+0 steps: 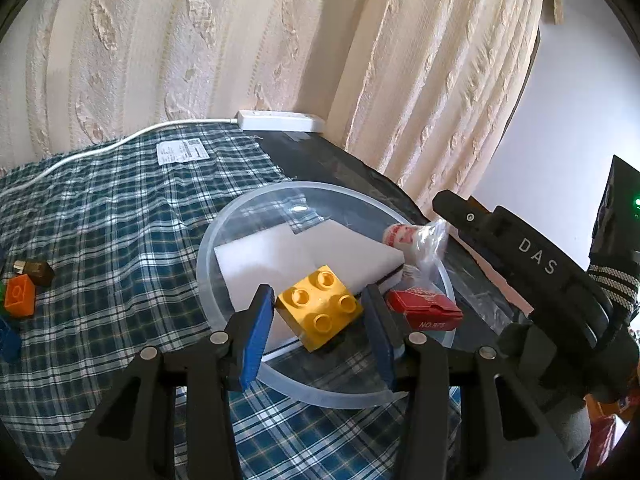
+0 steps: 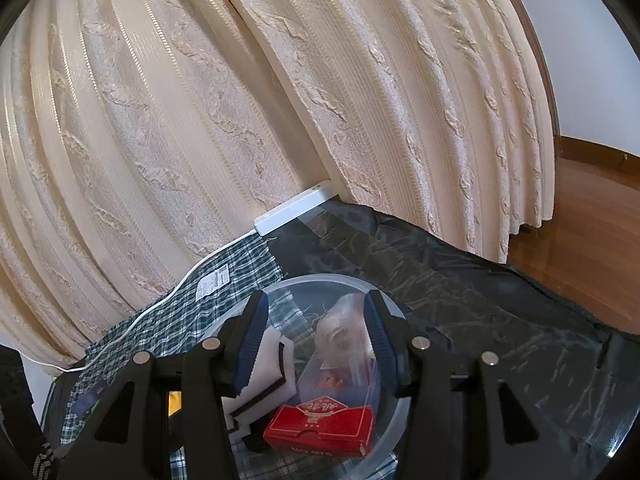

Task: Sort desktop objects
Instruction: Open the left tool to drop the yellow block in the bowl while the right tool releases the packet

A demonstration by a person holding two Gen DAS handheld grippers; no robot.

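Left wrist view: left gripper [image 1: 318,316] clamps yellow brick [image 1: 318,306] over clear bowl [image 1: 208,280]; release low, clear of right gripper [image 1: 448,204], whose hold I cannot tell.

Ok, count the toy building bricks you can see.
3, maybe more. A yellow brick sits between the left gripper fingers over the clear bowl. An orange brick and a blue brick lie on the plaid cloth, partly cut off at the left edge.
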